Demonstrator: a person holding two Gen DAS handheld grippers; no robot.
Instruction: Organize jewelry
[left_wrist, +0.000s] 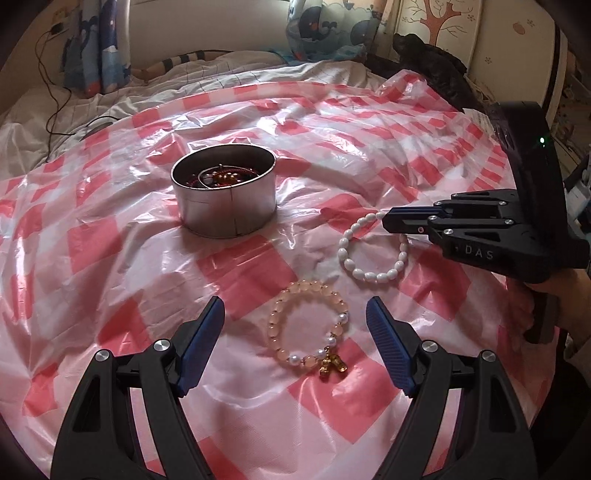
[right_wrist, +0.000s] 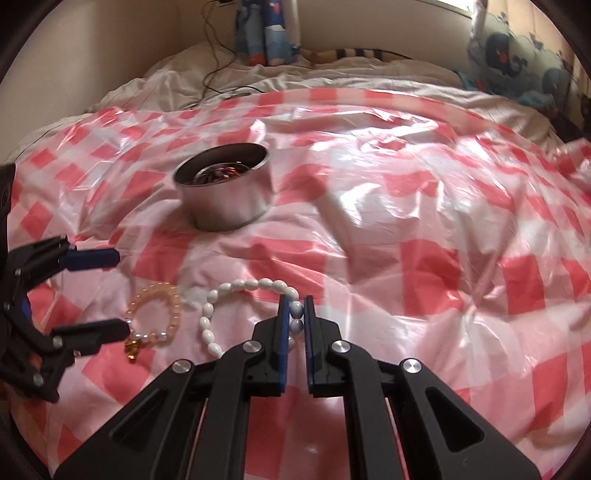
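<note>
A white oval-bead bracelet (left_wrist: 364, 271) (right_wrist: 236, 290) lies on the pink checked plastic sheet. My right gripper (right_wrist: 296, 308) (left_wrist: 386, 221) is shut on the beads at its right side. A peach bead bracelet with pearls and a gold charm (left_wrist: 295, 325) (right_wrist: 173, 312) lies flat between the fingers of my left gripper (left_wrist: 295, 314) (right_wrist: 120, 291), which is open and empty around it. A round metal tin (left_wrist: 225, 201) (right_wrist: 225, 192) holding red and amber beads stands beyond both bracelets.
The crinkled pink-and-white checked sheet (left_wrist: 110, 240) covers a bed. White bedding, a black cable (left_wrist: 55, 107) and whale-print pillows (left_wrist: 332, 33) lie at the back. A dark object (left_wrist: 436, 62) sits at the far right edge.
</note>
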